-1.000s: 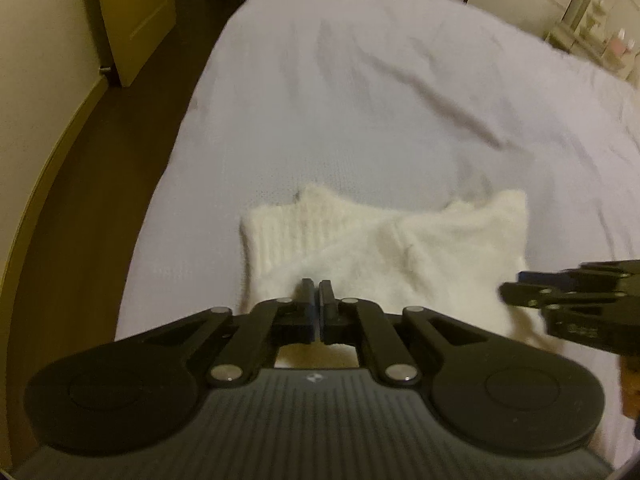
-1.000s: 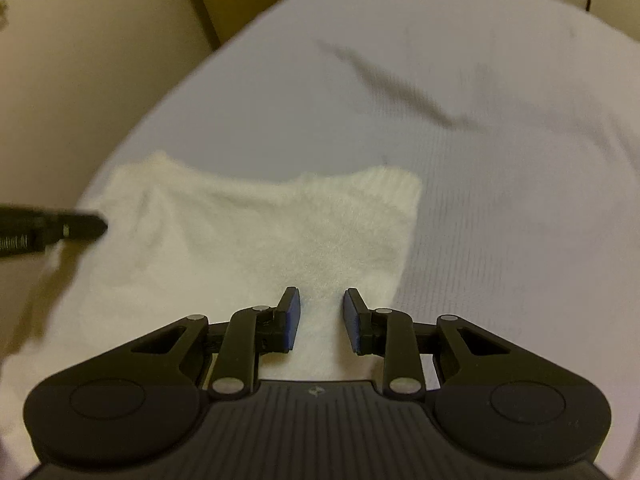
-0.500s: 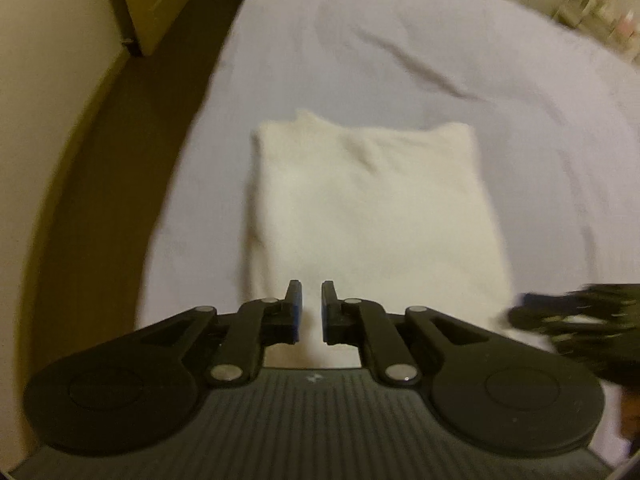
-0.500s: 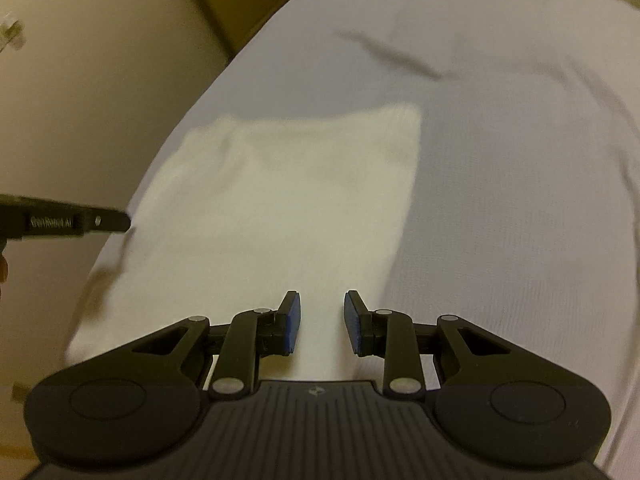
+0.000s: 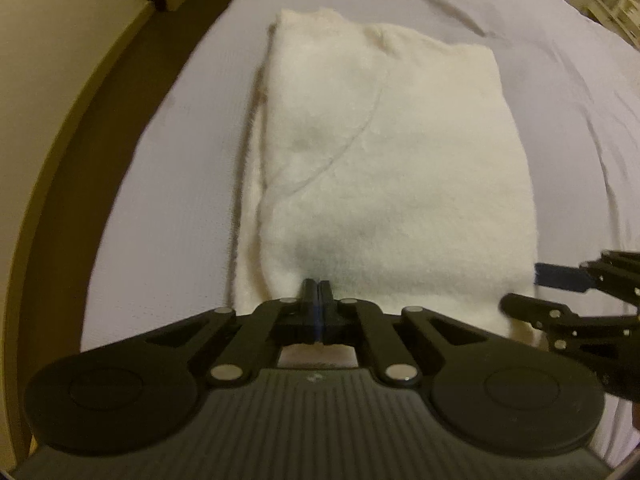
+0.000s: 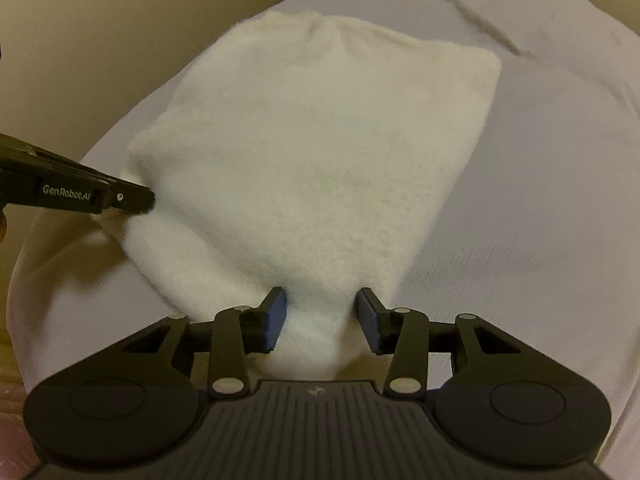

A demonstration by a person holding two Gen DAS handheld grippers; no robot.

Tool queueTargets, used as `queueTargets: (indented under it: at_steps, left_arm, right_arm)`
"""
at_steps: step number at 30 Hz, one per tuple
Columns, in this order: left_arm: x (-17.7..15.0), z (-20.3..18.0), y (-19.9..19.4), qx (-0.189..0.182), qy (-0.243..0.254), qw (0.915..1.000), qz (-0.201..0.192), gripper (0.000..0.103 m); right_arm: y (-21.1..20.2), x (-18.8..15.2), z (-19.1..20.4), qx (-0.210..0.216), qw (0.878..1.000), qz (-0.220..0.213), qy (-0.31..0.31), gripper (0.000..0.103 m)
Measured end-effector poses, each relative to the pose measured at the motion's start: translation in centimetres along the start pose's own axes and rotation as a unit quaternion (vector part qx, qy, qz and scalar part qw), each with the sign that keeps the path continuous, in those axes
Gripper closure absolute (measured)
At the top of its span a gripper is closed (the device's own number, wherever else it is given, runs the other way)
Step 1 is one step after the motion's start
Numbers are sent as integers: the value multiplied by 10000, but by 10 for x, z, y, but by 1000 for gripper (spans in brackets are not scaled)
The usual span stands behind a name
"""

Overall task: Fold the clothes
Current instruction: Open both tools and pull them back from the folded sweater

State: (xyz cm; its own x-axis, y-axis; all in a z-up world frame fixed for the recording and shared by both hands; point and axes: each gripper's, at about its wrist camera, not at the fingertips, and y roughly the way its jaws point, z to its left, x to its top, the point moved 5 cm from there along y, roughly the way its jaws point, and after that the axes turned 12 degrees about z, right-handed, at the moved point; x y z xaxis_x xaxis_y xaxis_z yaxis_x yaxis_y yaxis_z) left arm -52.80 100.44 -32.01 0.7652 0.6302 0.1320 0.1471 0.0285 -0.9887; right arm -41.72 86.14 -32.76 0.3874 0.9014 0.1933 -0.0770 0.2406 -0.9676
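A cream fuzzy garment (image 5: 384, 152) lies folded into a rectangle on the pale bed sheet (image 5: 176, 184); it also shows in the right wrist view (image 6: 320, 152). My left gripper (image 5: 318, 286) is shut at the garment's near edge, left side; whether cloth is pinched between the pads is hidden. It shows from the side in the right wrist view (image 6: 136, 200). My right gripper (image 6: 322, 304) is open, its jaws astride a bunched part of the near edge. It shows at the right of the left wrist view (image 5: 532, 288).
The bed's left edge (image 5: 132, 152) drops to dark floor (image 5: 80, 128) beside a beige wall (image 5: 52, 32). Sheet wrinkles (image 5: 440, 4) run beyond the garment. Bare sheet (image 6: 540, 200) lies to the right.
Both grippers have come down and closer to the garment's near edge. My left gripper has shut from slightly open. My right gripper has opened wider around the cloth.
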Motion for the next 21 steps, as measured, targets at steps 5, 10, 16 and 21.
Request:
queueTargets:
  at_steps: [5,10,16,21]
  left_arm:
    - [-16,-8,-43,-31,-445,9989,-136,72]
    - [-48,-27,-91,516,-731,9954,-350,51]
    - [-87,-56,-157,621,-1175,9873,-868,33]
    - [-124,-92,-195,857,-1578,9795,-919,27]
  right_arm:
    - [-31,-6,-3,135,9995,-232,154,60]
    - [-70,-27,-7,311,9984,-366,306,32]
    - [-123,-53,-18,365,9959,-709,432,14]
    - [-165,-73,-30,365,9946,-879,404,13]
